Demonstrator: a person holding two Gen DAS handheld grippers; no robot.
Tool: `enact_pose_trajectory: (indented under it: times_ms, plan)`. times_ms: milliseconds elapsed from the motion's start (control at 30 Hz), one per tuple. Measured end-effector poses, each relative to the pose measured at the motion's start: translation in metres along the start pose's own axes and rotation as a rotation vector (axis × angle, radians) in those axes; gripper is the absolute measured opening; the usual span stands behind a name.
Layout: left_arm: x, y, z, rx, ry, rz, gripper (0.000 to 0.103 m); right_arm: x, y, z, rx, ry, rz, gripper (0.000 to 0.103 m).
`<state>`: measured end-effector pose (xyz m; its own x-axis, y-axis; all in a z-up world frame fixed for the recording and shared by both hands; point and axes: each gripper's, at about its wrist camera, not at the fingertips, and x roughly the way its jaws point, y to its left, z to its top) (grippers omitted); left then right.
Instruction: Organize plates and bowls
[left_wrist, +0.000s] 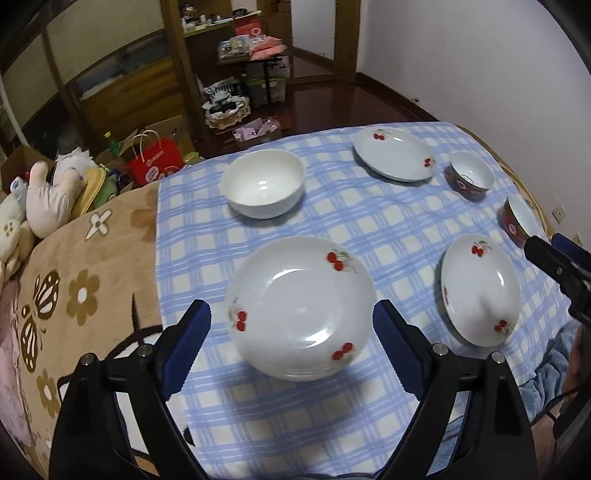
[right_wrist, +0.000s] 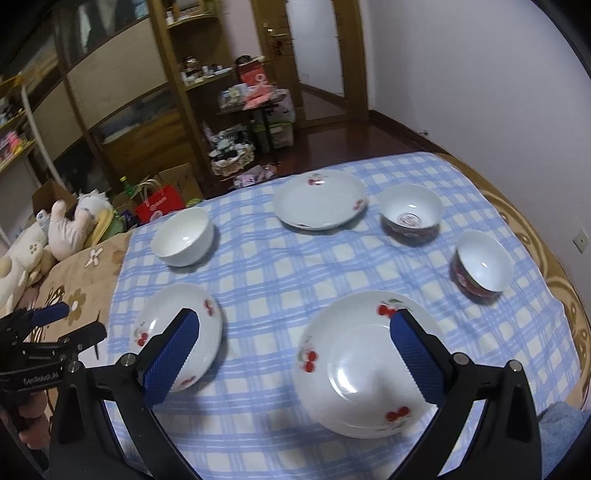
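Both tools, left tool (left_wrist: 291, 341) and right tool (right_wrist: 295, 356), are hanging apart, gripping nothing, over cherry plates (left_wrist: 299, 306) (right_wrist: 365, 365); white bowl (left_wrist: 263, 184) is sitting empty.

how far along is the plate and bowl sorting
Done: nothing looks stacked. Three cherry plates lie apart on the checked cloth: near left, near right, far. The white bowl and two red bowls also stand singly.
In hand: nothing; the left gripper and right gripper are both open and empty, above the near plates.
Left: gathering the plates and the bowls.
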<state>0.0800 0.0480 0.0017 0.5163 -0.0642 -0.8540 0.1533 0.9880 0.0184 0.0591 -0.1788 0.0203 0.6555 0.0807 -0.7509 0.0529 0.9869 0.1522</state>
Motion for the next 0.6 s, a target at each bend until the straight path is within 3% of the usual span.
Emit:
enact_pose_trajectory:
  times_ms: [333,600]
  plan:
    - [0.006,0.033,-0.009,-0.001,-0.06,-0.002,0.088,0.021,0.044,-0.003,-0.047,-0.021,0.008,0.103]
    - [0.031,0.059,-0.013,-0.122,-0.046,-0.047,0.088,0.05,0.065,-0.009,-0.101,0.013,-0.004,0.103]
